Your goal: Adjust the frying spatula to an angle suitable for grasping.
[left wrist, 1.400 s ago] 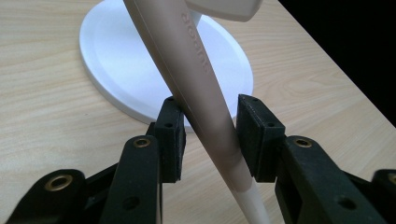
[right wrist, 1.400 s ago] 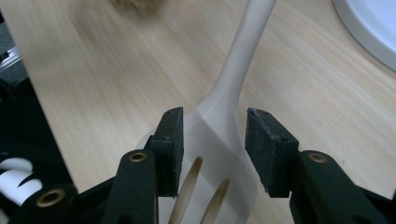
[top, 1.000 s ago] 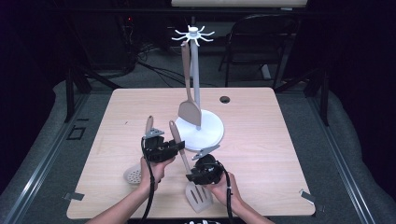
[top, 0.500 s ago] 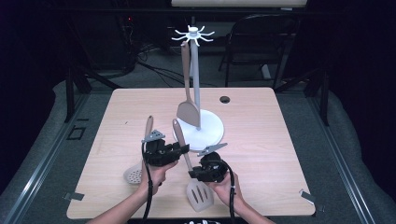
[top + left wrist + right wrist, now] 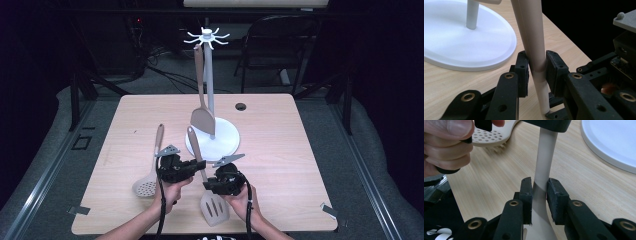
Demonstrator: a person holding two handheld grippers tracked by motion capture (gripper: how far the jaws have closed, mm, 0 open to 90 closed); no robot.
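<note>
**Slotted spatula held at both ends of its handle**

Nearest the person, the right gripper (image 5: pixel 216 186) clamps the slotted spatula (image 5: pixel 214 207) just above its blade. The left gripper (image 5: pixel 196 166), whose jaws have just been closing, clasps the handle higher up. The step looks like a handover – next, one grip must let go. Beyond, the white rack (image 5: pixel 213 139) holds one hanging turner (image 5: pixel 202 117); a perforated spoon (image 5: pixel 146 184) lies aside.
</note>
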